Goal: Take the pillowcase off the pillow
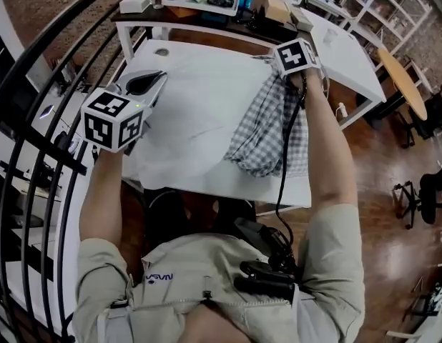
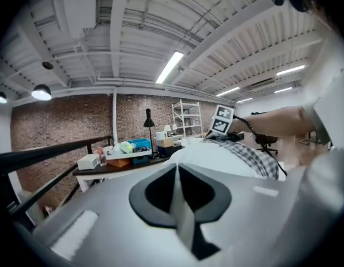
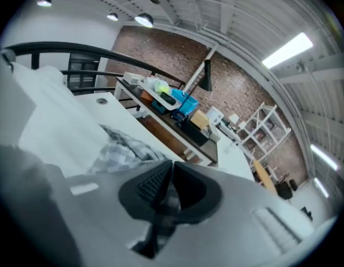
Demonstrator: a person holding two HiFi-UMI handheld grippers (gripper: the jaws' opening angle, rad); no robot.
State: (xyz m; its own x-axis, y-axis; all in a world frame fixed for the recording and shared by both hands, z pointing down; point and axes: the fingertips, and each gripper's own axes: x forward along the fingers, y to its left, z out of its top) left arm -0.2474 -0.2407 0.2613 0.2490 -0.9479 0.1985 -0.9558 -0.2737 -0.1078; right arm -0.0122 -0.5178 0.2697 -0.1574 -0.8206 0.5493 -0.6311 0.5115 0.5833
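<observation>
A white pillow (image 1: 196, 113) lies on the white table (image 1: 296, 191). The grey checked pillowcase (image 1: 267, 131) is bunched along its right side. At the pillow's left end, my left gripper (image 1: 146, 84) is shut, with a strip of white pillow fabric (image 2: 182, 218) pinched between its pads. My right gripper (image 1: 278, 66) is at the far right corner, shut on the checked pillowcase (image 3: 124, 149); checked cloth shows between its pads (image 3: 152, 185). From the left gripper view I see the pillow (image 2: 216, 157), the checked cloth (image 2: 255, 157) and the right gripper's marker cube (image 2: 221, 121).
A dark table (image 1: 207, 16) with a blue box and clutter stands behind the white one. Black railing (image 1: 35, 156) runs along the left. Another white table (image 1: 350, 48) and a round wooden table (image 1: 403, 77) are at the right, over wooden floor.
</observation>
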